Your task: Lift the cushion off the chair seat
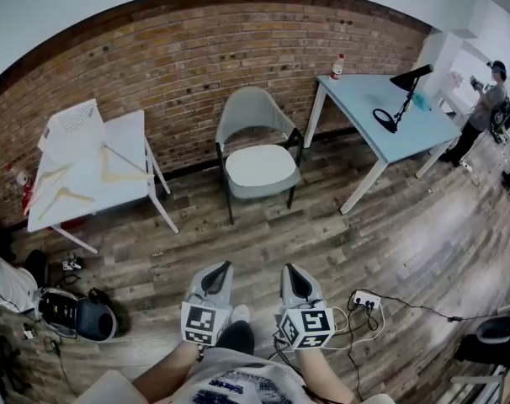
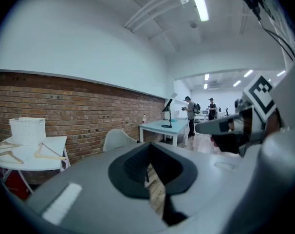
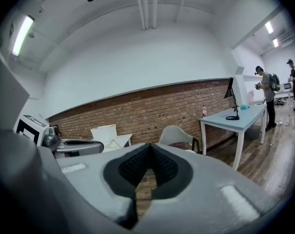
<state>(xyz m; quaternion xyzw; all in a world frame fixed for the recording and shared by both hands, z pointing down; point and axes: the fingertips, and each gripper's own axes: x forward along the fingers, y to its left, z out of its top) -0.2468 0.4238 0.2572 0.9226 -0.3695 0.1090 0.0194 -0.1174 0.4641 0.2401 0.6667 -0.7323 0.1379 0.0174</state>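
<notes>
A grey shell chair [image 1: 253,118] stands against the brick wall, with a white cushion [image 1: 260,166] lying flat on its seat. Both grippers are far from it, low in the head view near my body. My left gripper [image 1: 217,275] and right gripper [image 1: 294,277] are side by side, both shut with nothing between the jaws. The chair [image 2: 117,139] shows small past the left jaws in the left gripper view. In the right gripper view the chair [image 3: 177,136] stands beyond the shut right gripper [image 3: 148,149], and the left gripper [image 3: 77,146] appears at the left.
A white table [image 1: 91,171] with wooden hangers and a white box stands left of the chair. A light blue table [image 1: 390,116] with a black lamp and a bottle stands to its right. A power strip [image 1: 365,301] and cables lie on the wood floor. People stand far right.
</notes>
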